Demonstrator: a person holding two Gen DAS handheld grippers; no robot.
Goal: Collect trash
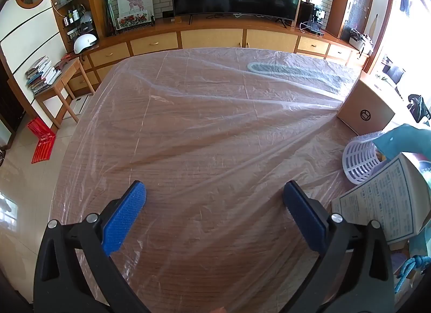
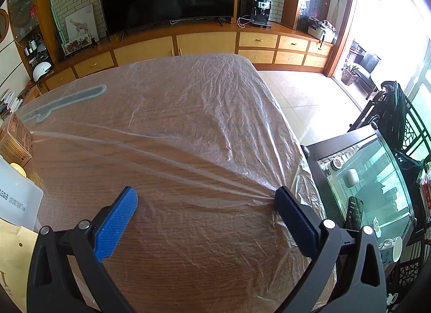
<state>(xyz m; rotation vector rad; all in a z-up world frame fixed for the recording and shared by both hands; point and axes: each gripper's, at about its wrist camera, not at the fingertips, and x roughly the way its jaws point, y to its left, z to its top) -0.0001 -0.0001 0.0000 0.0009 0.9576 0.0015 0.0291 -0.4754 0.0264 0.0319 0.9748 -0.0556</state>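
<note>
A clear, wrinkled plastic sheet (image 1: pixel 204 113) covers the wooden table (image 1: pixel 167 283); the same sheet (image 2: pixel 194 113) fills the right wrist view. My left gripper (image 1: pixel 214 190) hangs open above the sheet, its blue pads (image 1: pixel 122 218) far apart with nothing between them. My right gripper (image 2: pixel 206 195) also stands open over the sheet near the table's right edge. Its right fingertip lies against a pulled fold of the plastic. At the right in the left wrist view are a white slotted basket (image 1: pixel 359 160), a printed paper box (image 1: pixel 382 202) and a brown carton (image 1: pixel 367 106).
A grey oval mat (image 1: pixel 291 70) lies under the sheet at the far side. A brown carton (image 2: pixel 14 137), a white box (image 2: pixel 16 197) and a yellow envelope (image 2: pixel 13 256) sit at the left. A dark glass-topped side table (image 2: pixel 369 181) stands to the right. The TV cabinet (image 1: pixel 212 38) runs along the back.
</note>
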